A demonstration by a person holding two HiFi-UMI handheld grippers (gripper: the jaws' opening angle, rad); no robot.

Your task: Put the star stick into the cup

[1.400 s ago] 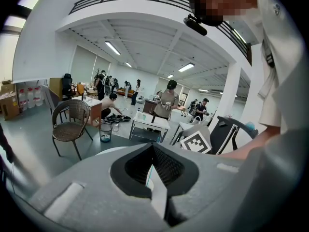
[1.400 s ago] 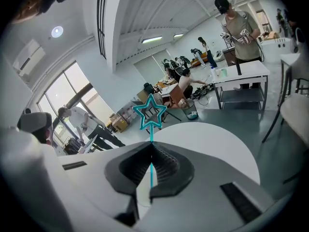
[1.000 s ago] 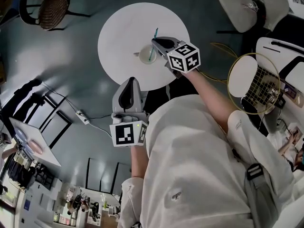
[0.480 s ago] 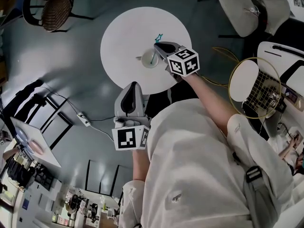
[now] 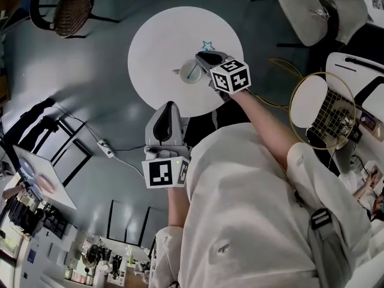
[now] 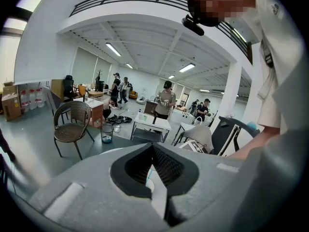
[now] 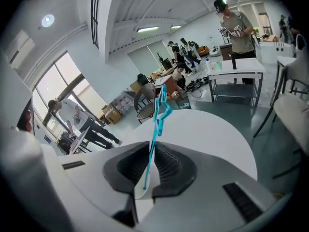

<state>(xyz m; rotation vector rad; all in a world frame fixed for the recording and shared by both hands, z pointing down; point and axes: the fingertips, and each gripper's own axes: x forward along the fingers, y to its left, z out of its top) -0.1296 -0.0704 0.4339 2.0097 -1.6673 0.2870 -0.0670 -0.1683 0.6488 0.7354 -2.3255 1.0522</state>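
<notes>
A teal star stick (image 5: 207, 45) stands slanted in the small white cup (image 5: 191, 74) on the round white table (image 5: 157, 38). My right gripper (image 5: 206, 57) hovers just right of the cup, around the stick. In the right gripper view the star stick (image 7: 159, 109) rises between the jaws, its lower end down in the cup (image 7: 141, 193). The jaws of the right gripper (image 7: 153, 149) are opening and the pads no longer clamp the stick. My left gripper (image 5: 166, 108) hangs at the table's near edge. A narrow gap shows in the left gripper (image 6: 154, 151), which holds nothing.
A wicker chair (image 5: 66, 8) stands far left of the table, and a white chair (image 5: 318, 5) far right. A racket (image 5: 327, 110) lies at the right, and a power strip with its cable (image 5: 103, 147) on the floor. Several people stand in the room behind.
The star end of the stick has swung a little to the right above the cup. My right gripper stays by the cup. The left gripper has hardly moved.
</notes>
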